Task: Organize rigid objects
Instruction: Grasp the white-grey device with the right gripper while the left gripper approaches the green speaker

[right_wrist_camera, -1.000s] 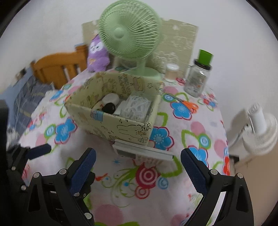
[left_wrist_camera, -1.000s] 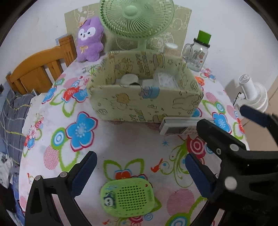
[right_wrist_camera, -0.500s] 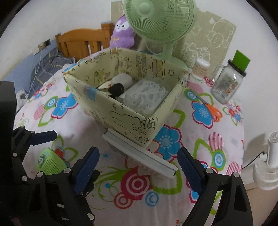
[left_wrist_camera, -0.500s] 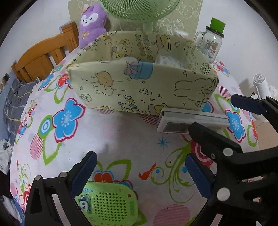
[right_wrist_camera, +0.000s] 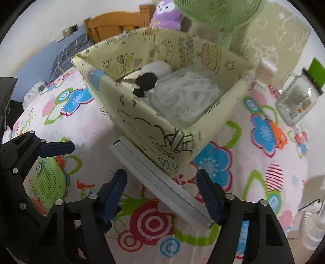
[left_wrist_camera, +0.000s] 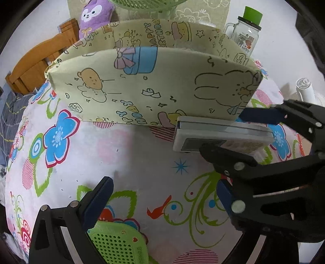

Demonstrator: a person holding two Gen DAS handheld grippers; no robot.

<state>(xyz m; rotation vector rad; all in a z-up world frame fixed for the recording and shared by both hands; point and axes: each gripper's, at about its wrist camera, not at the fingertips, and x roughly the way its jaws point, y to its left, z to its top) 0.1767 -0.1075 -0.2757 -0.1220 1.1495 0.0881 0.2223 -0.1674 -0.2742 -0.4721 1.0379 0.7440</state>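
A flat white calculator-like device (left_wrist_camera: 221, 134) (right_wrist_camera: 162, 184) lies on the floral tablecloth against the front of a yellow cartoon-print box (left_wrist_camera: 154, 85) (right_wrist_camera: 162, 105). My right gripper (right_wrist_camera: 162, 188) is open with its blue pads on either side of the device; it also shows in the left wrist view (left_wrist_camera: 260, 134). My left gripper (left_wrist_camera: 162, 195) is open and empty, low over the table. A green perforated gadget (left_wrist_camera: 119, 245) (right_wrist_camera: 47, 180) lies under the left gripper's left finger. The box holds a white and black item (right_wrist_camera: 150, 77) and white netting (right_wrist_camera: 184, 95).
Behind the box stand a green fan (right_wrist_camera: 219, 12), a purple plush (left_wrist_camera: 95, 14) and a glass jar with a green lid (left_wrist_camera: 246, 34) (right_wrist_camera: 298, 101). Orange-handled scissors (right_wrist_camera: 276, 132) lie to the right. A wooden chair (left_wrist_camera: 38, 63) is at the left, a white fan (left_wrist_camera: 306, 91) off the table's right.
Both grippers have moved forward and down toward the box. The right gripper's fingers have come in around the white device. The green gadget has slid under my left gripper.
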